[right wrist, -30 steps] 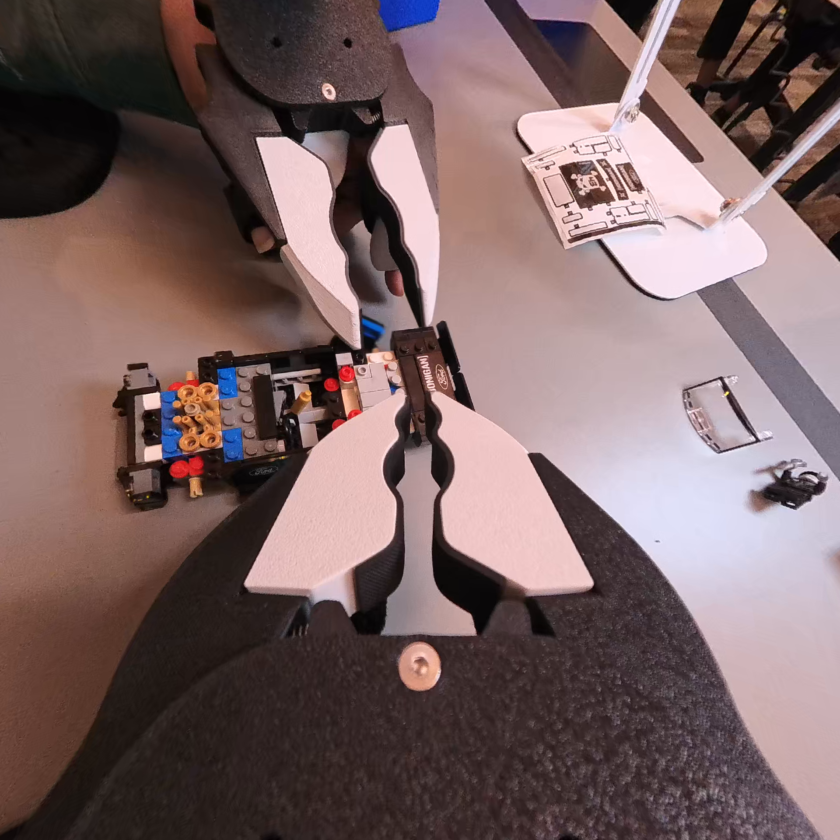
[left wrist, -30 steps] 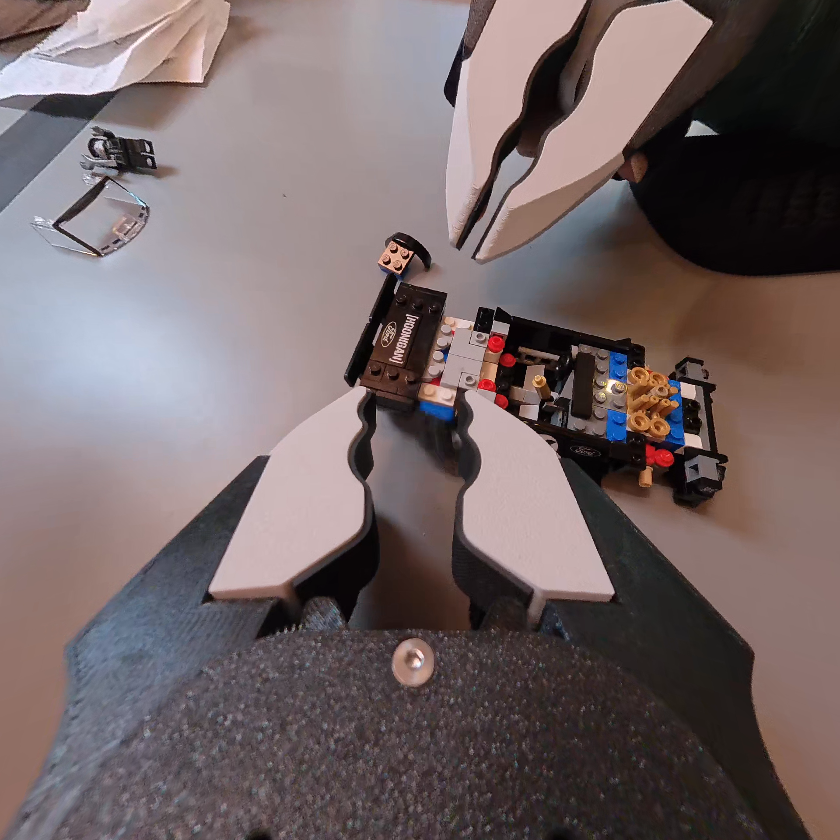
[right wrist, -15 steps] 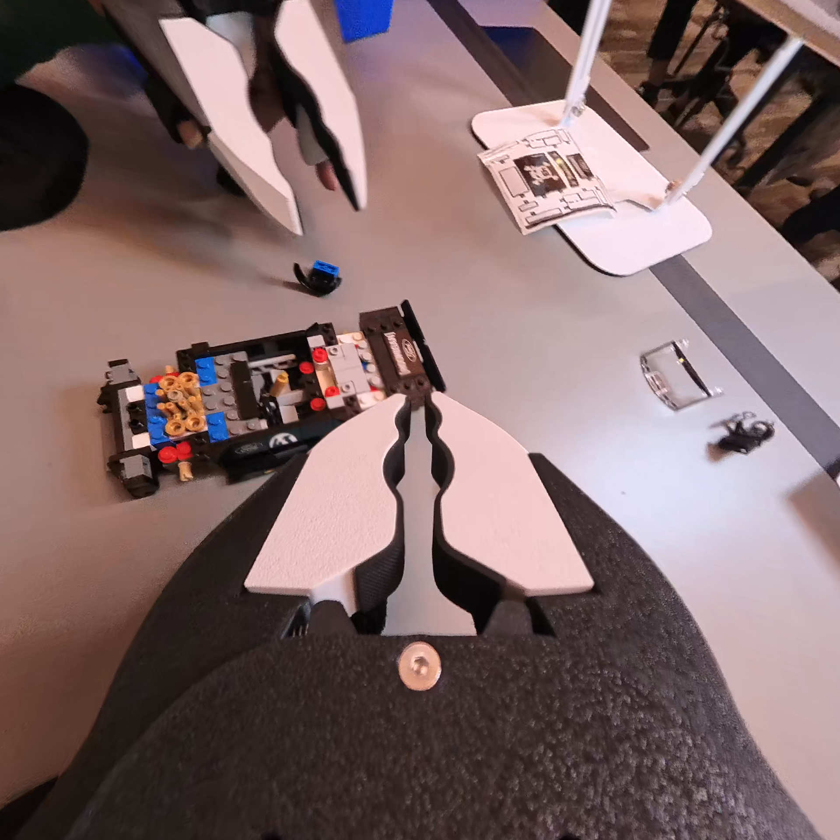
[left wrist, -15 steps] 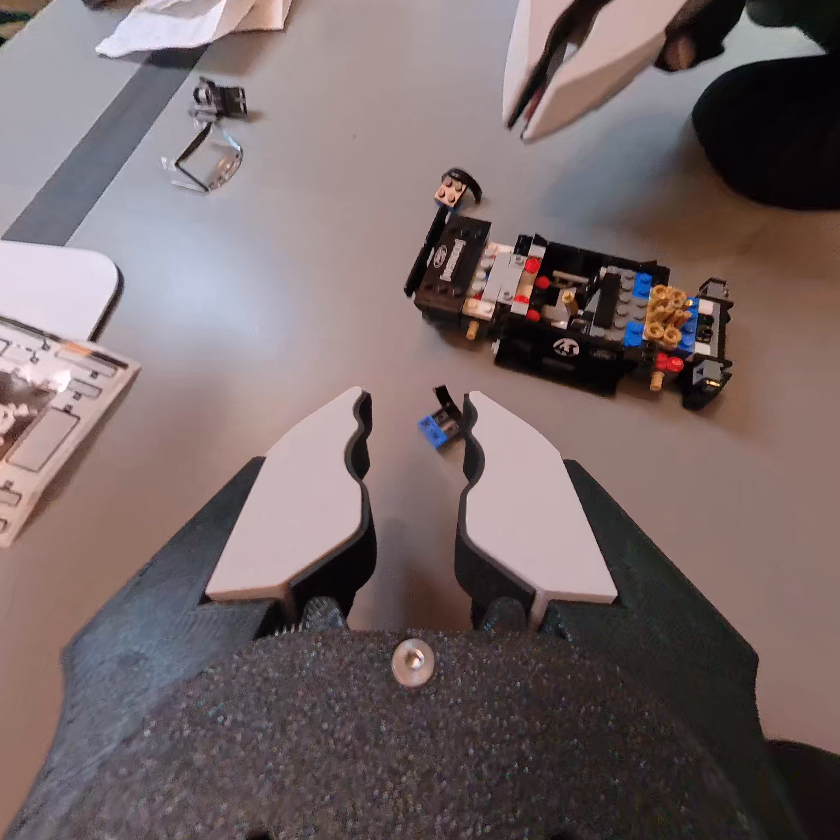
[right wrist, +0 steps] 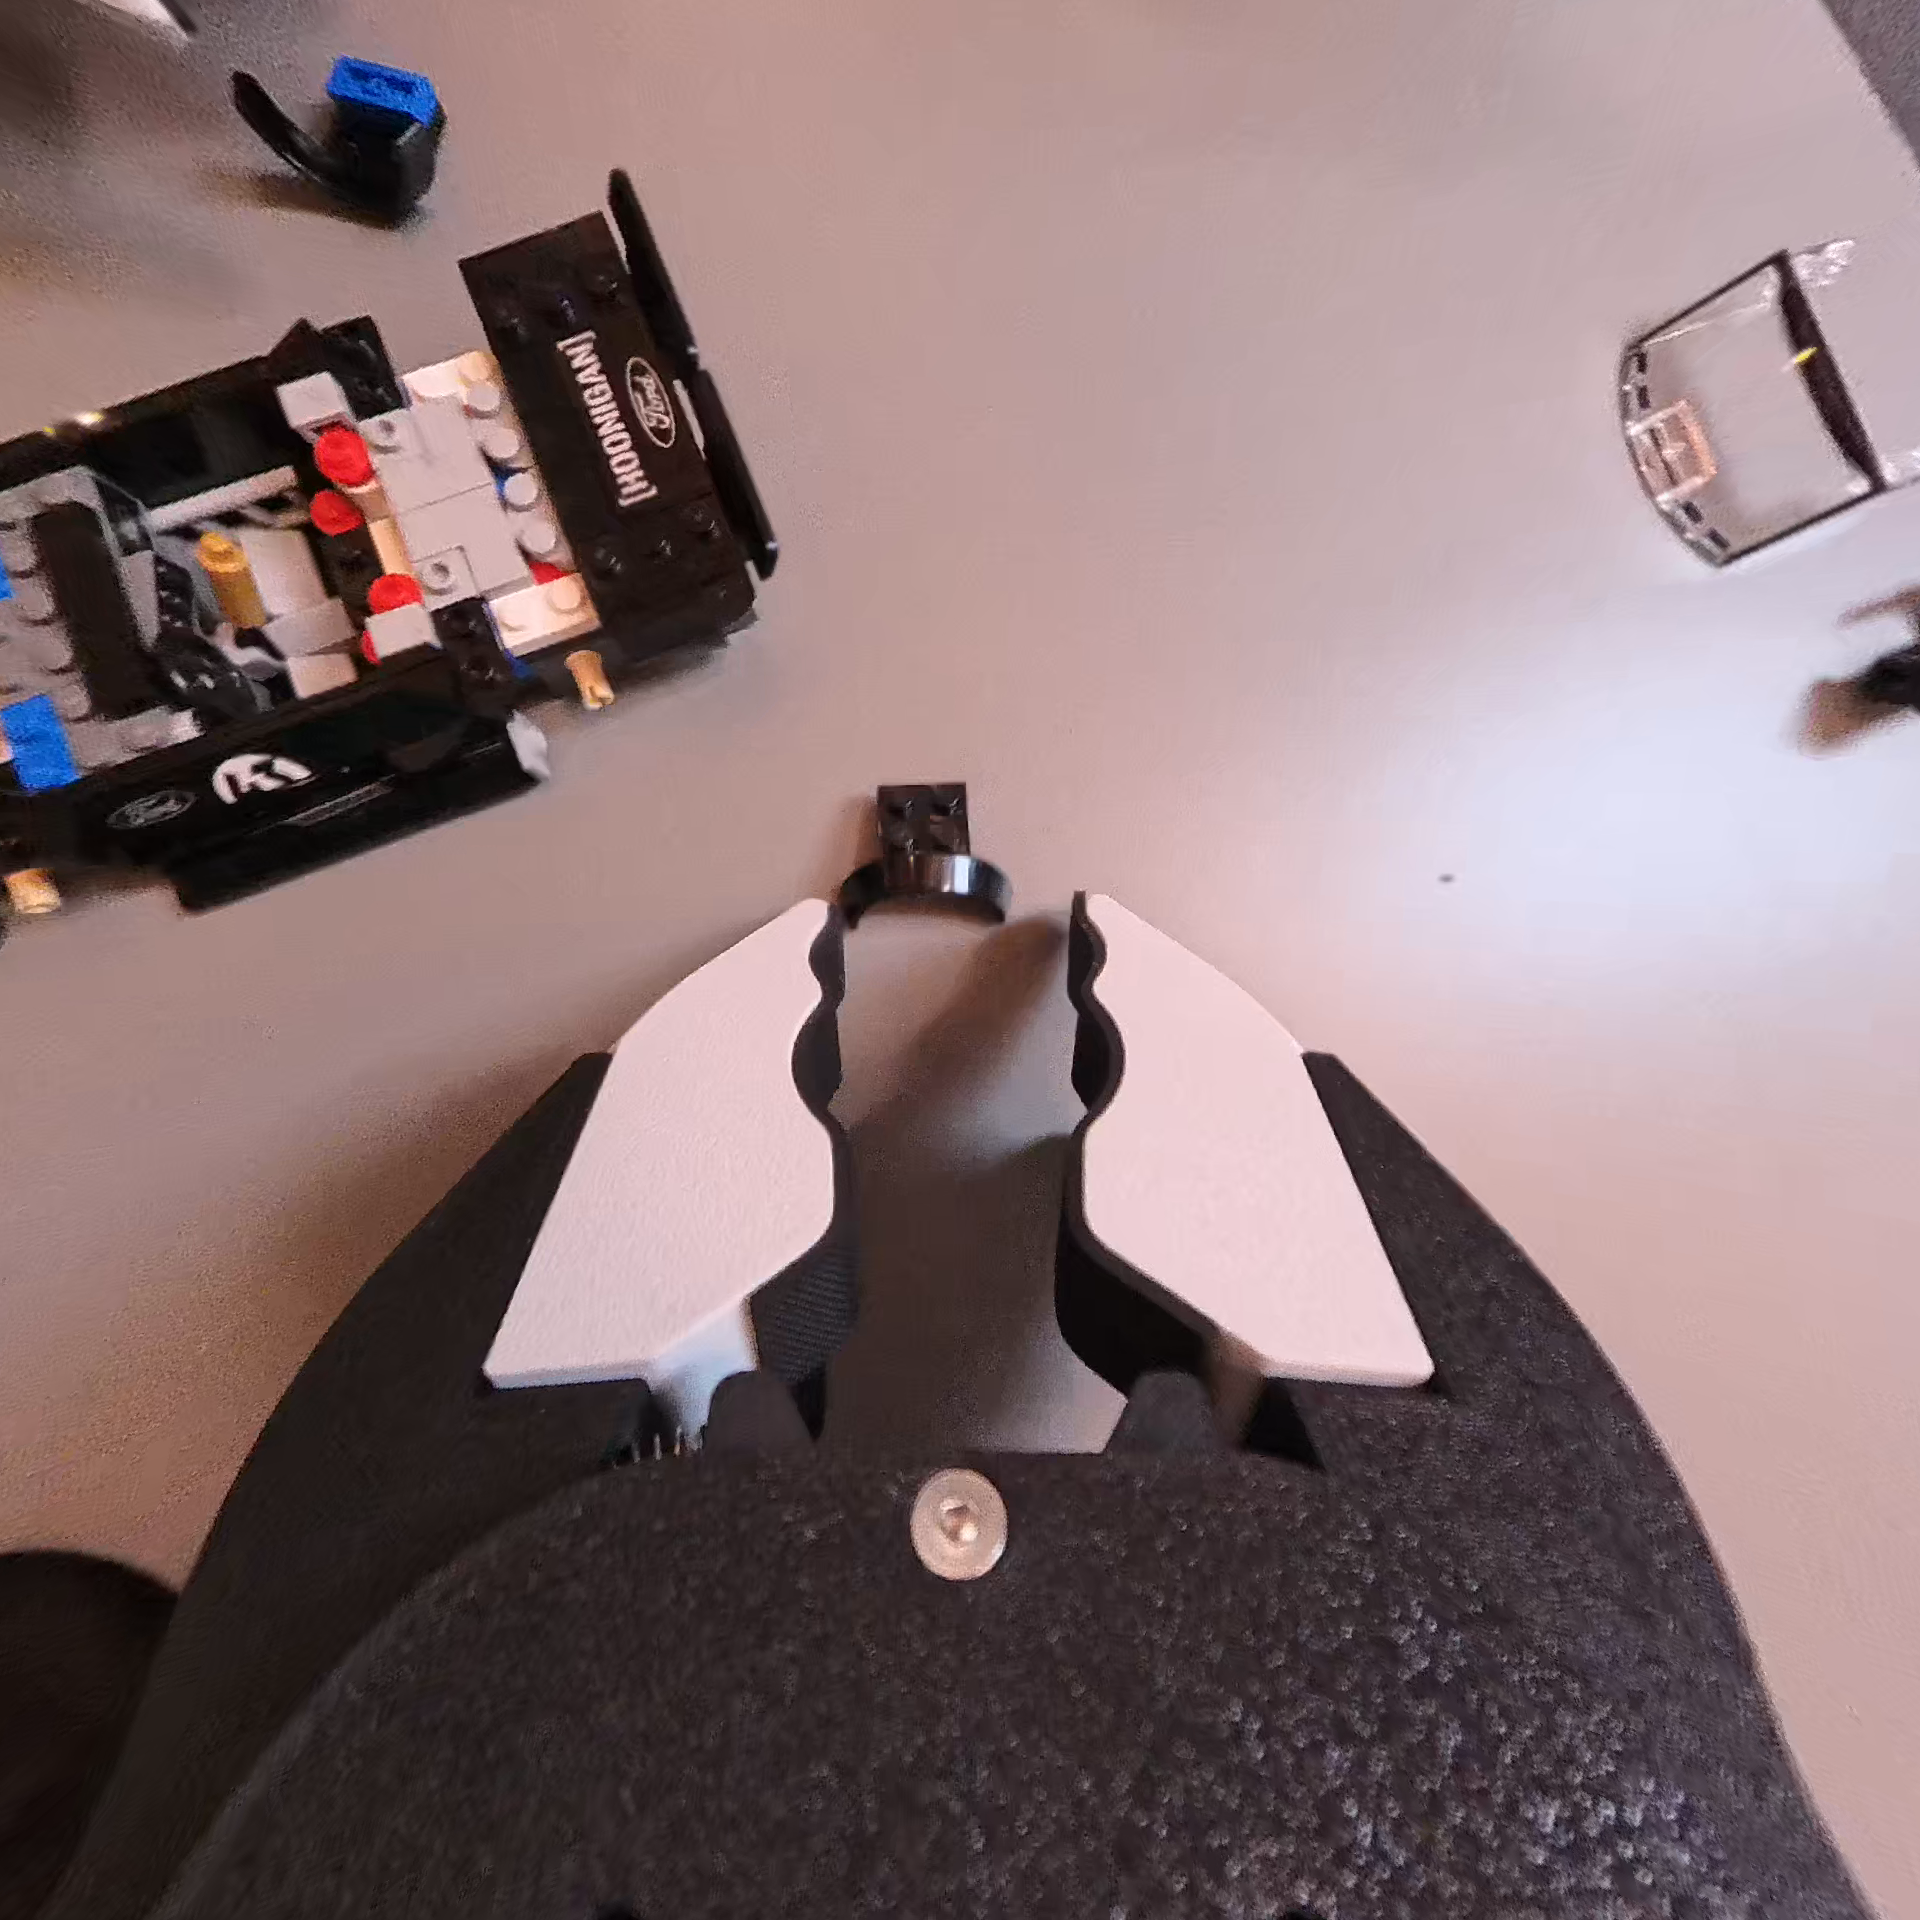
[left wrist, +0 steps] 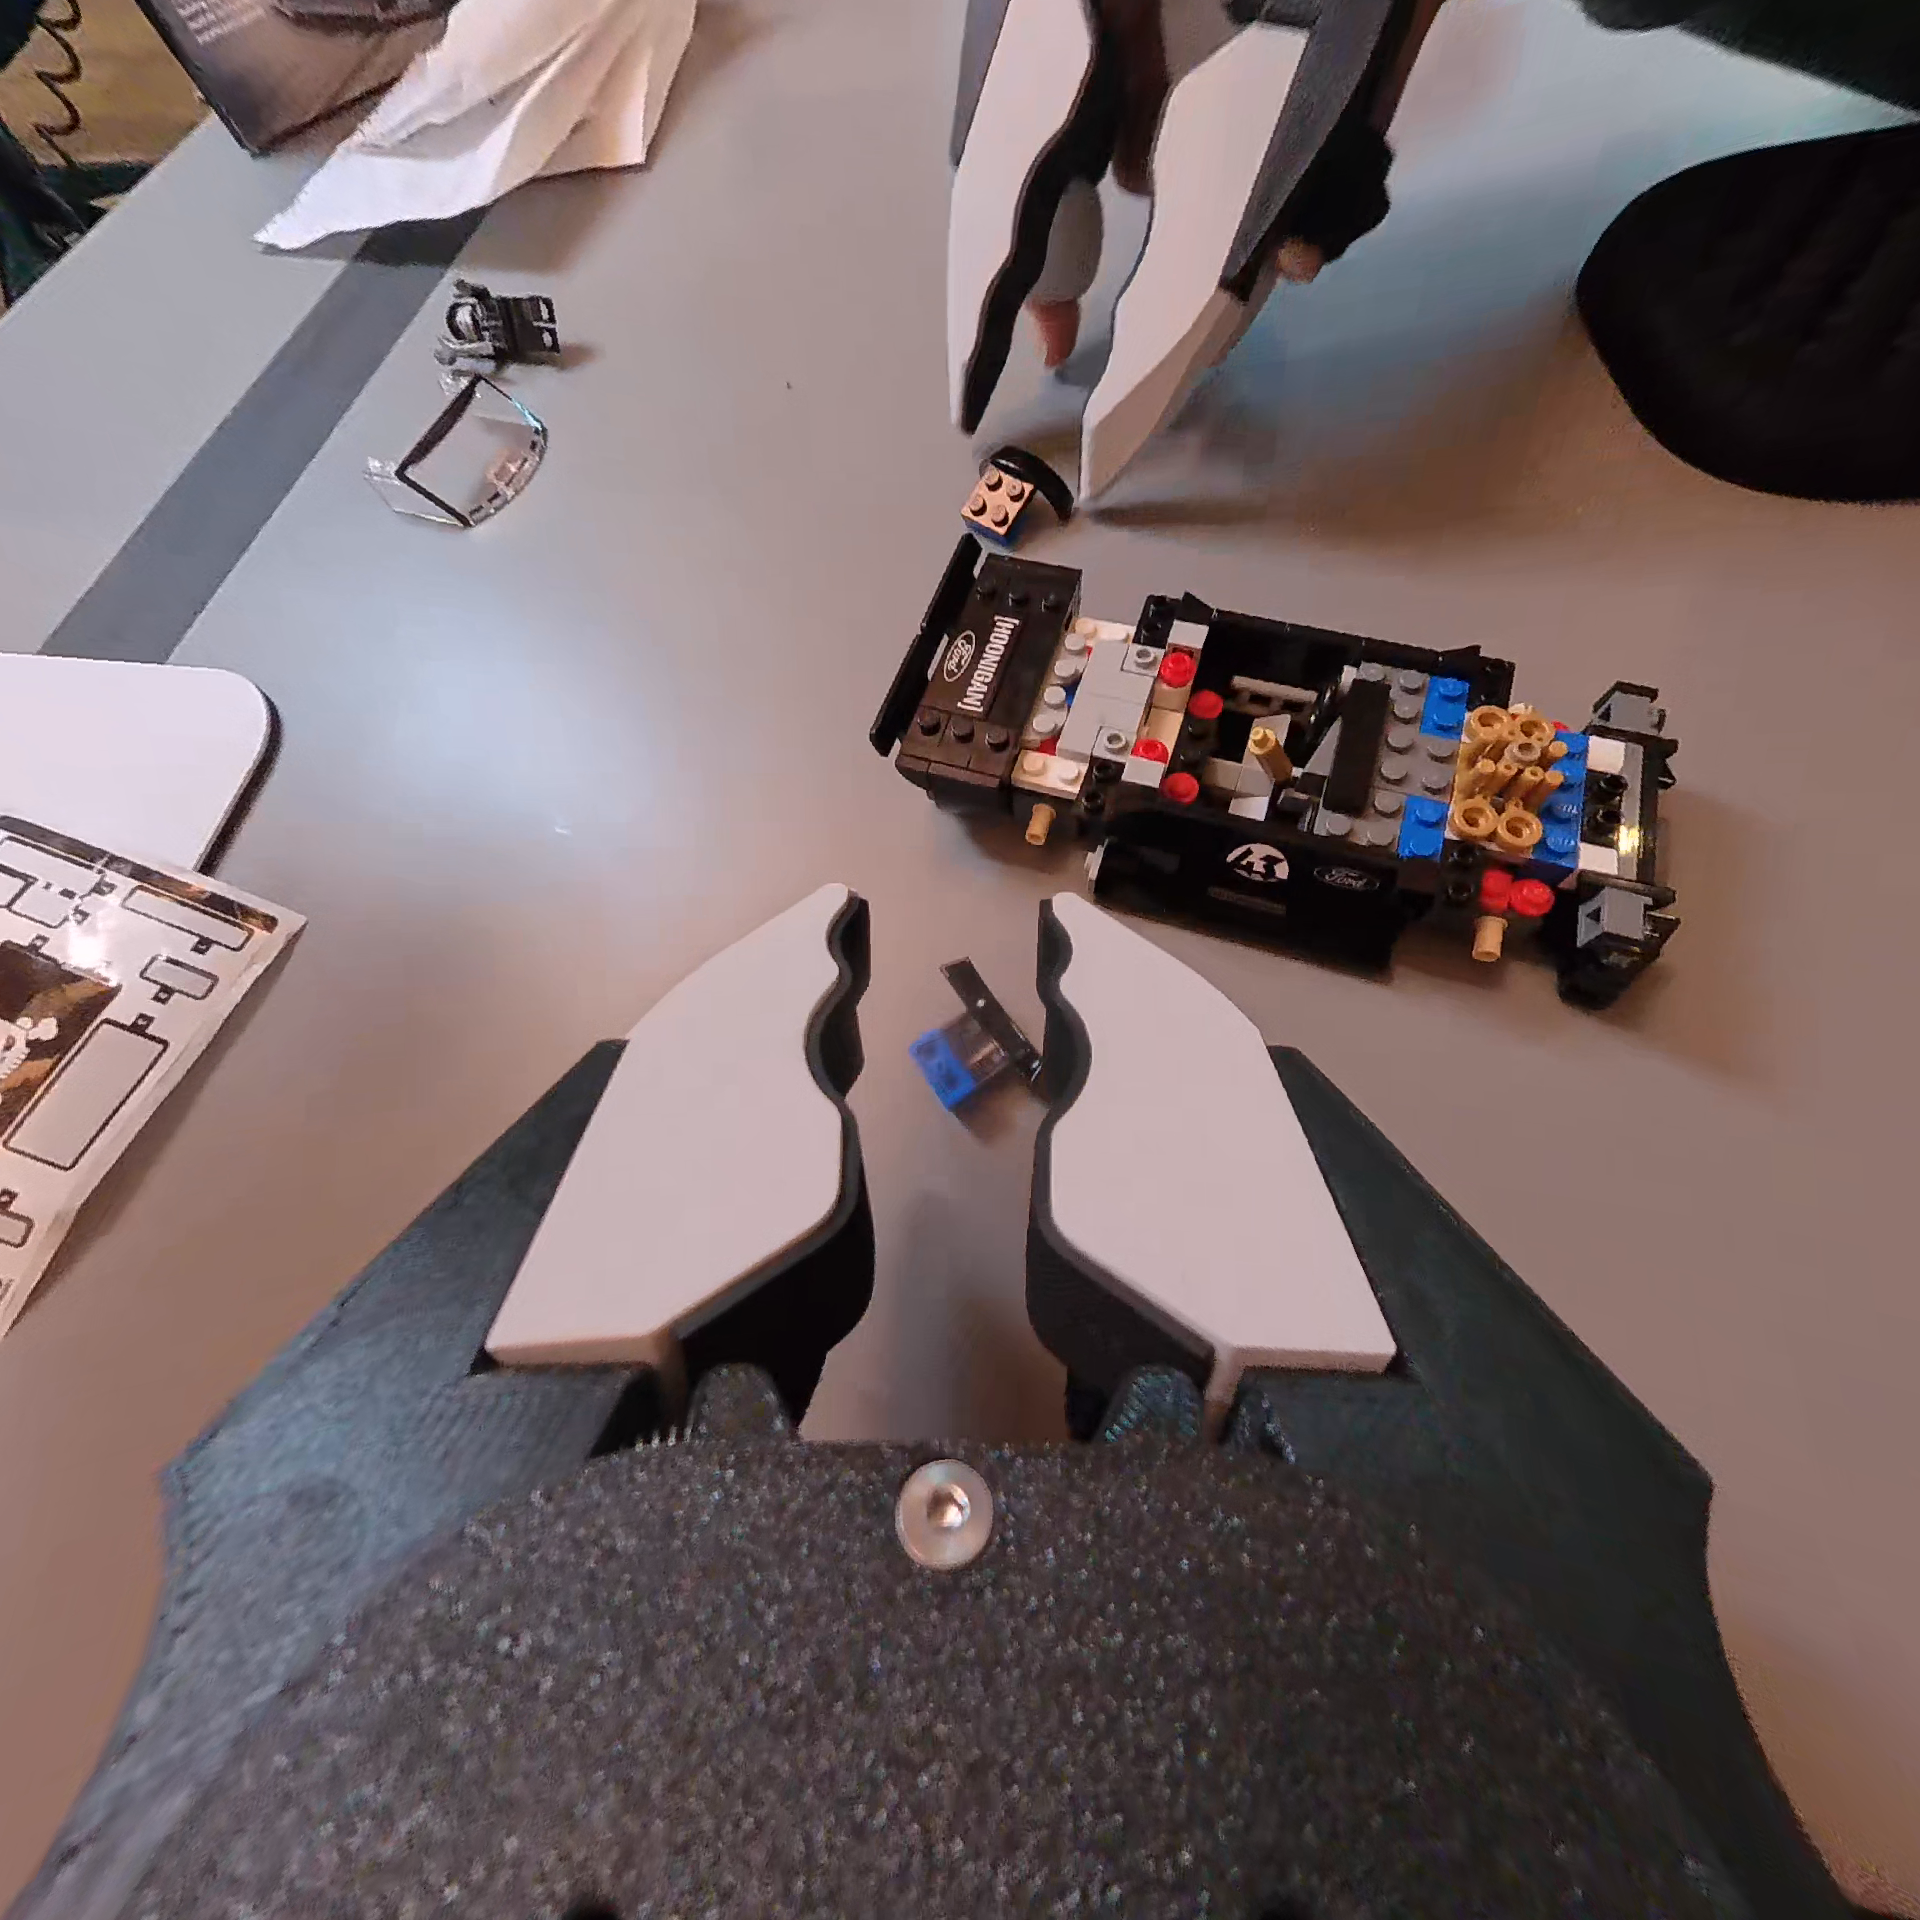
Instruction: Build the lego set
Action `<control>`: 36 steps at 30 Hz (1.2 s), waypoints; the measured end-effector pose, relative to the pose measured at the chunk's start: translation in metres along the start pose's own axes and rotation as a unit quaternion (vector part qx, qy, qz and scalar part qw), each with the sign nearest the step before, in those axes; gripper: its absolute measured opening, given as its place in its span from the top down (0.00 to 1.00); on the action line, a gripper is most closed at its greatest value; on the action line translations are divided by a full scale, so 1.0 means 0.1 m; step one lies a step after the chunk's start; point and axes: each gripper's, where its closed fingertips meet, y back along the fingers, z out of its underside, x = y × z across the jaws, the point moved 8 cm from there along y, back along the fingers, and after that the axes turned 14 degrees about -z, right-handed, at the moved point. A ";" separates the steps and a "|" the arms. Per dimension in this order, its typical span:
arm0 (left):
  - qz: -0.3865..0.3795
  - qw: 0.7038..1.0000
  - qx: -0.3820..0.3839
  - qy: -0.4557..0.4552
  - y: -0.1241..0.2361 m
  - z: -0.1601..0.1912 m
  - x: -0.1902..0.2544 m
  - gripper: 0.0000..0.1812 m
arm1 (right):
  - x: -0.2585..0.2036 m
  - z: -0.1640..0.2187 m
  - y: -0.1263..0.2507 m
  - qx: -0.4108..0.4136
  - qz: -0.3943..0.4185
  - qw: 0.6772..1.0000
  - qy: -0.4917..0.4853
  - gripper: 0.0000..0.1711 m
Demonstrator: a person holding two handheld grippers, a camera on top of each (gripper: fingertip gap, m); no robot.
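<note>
Both grippers gape over small loose pieces.

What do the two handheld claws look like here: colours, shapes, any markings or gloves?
Both the left claw and right claw have grainy black bodies with a silver screw, and two pale grey flat fingers with wavy black inner edges. The hand holding the right one wears a black fingerless glove.

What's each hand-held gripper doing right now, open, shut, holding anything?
Left hand-held gripper: open, empty, straddling the small blue-and-black fender piece on the table.
Right hand-held gripper: open, empty, just short of the small black arched fender piece.
</note>
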 end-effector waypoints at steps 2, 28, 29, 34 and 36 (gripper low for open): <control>-0.006 1.000 0.005 0.002 0.01 0.00 0.01 0.84 | 0.03 -0.06 -0.04 -0.011 -0.002 1.000 0.006 0.79; 0.036 0.999 0.016 -0.005 -0.15 -0.19 0.27 0.86 | -0.43 -0.27 -0.13 0.014 -0.074 0.985 0.152 0.83; 0.038 0.999 0.008 -0.008 -0.17 -0.17 0.28 0.86 | -0.44 -0.26 -0.14 0.013 -0.070 0.986 0.151 0.83; 0.064 0.997 -0.040 -0.002 -0.23 -0.08 0.30 0.84 | -0.46 -0.23 -0.16 0.020 -0.059 0.989 0.132 0.83; 0.077 0.996 -0.042 0.002 -0.26 -0.08 0.30 0.83 | -0.48 -0.22 -0.16 0.018 -0.057 0.990 0.125 0.83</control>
